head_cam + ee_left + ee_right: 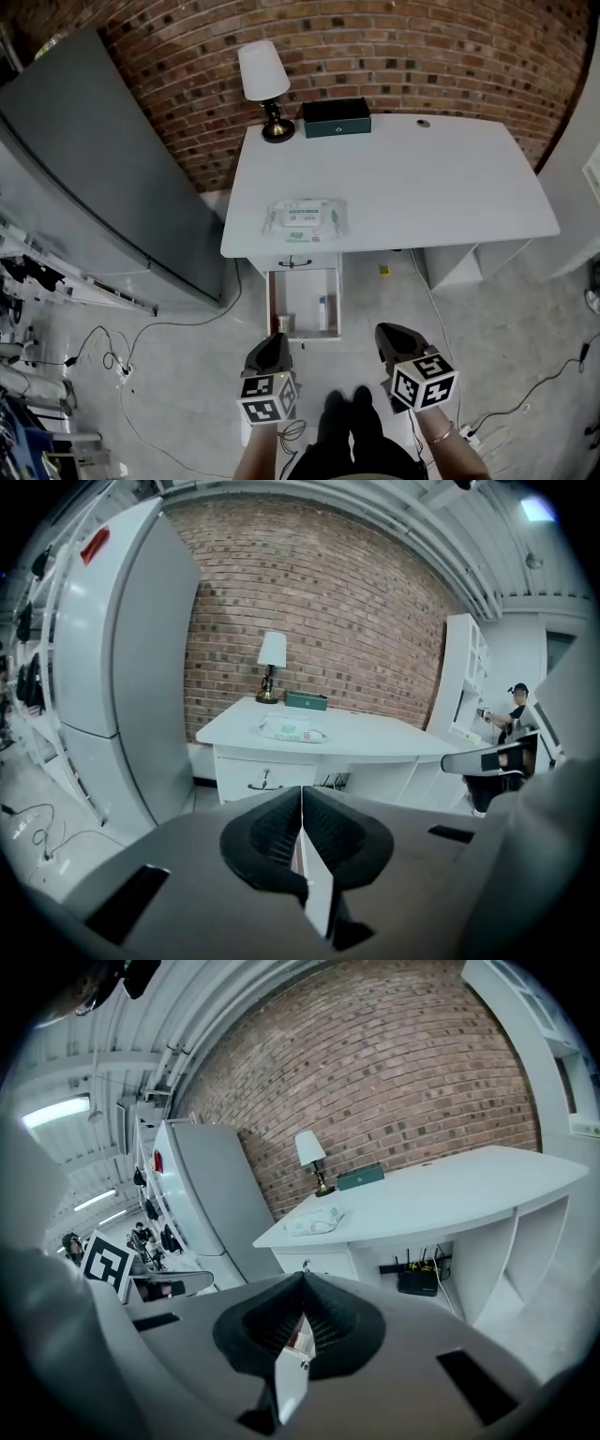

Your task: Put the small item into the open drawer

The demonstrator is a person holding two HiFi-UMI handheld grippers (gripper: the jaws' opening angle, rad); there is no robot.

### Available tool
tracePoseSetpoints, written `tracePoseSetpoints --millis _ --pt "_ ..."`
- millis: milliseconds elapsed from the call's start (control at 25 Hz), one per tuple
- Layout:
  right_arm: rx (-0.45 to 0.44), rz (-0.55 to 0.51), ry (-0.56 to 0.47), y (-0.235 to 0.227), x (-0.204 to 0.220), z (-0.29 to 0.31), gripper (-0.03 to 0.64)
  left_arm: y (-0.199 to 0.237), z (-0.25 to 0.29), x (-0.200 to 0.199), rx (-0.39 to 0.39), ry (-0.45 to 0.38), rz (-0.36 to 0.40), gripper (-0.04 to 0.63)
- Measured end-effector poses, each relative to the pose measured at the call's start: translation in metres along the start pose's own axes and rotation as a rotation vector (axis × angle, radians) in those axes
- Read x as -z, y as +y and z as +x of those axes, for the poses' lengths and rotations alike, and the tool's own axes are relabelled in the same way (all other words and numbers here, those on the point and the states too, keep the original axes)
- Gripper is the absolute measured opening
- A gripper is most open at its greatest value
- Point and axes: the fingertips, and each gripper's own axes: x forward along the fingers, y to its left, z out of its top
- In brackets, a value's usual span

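Observation:
In the head view an open drawer (271,305) stands pulled out under the front left of the white desk (450,187). Inside it lie a small bottle (323,310) and a small cup-like item (286,324). A pack of wipes (305,217) lies on the desk above the drawer. My left gripper (269,343) hangs just in front of the drawer's near edge, jaws shut and empty. My right gripper (394,334) is level with it, further right, also shut with nothing between the pads. The left gripper (302,791) and the right gripper (302,1281) both face the desk.
A lamp (263,80) and a green box (337,117) stand at the desk's back edge against the brick wall. A grey fridge (103,159) stands to the left. Cables (112,361) trail over the floor. A person (515,705) stands far right in the left gripper view.

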Motion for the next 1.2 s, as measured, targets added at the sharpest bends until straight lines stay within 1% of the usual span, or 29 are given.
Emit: tracePoseSetpoints --millis 440,640,920,1200 --pt "-0.002 -0.012 -0.050 0.023 -0.019 -0.046 0.006 -0.015 -0.049 -0.024 0.068 -0.067 -0.016 0.021" --pt "0.023 -0.022 -0.065 0.021 -0.017 -0.057 0.005 -0.025 -0.054 -0.029 0.080 -0.077 0.028 0.021" --pt "0.041 -0.006 -0.083 0.019 -0.013 -0.073 0.005 -0.032 -0.060 -0.032 0.097 -0.086 0.034 0.021" --pt "0.050 -0.012 -0.113 0.017 -0.020 -0.089 0.005 -0.041 -0.065 -0.033 0.122 -0.086 0.041 0.021"
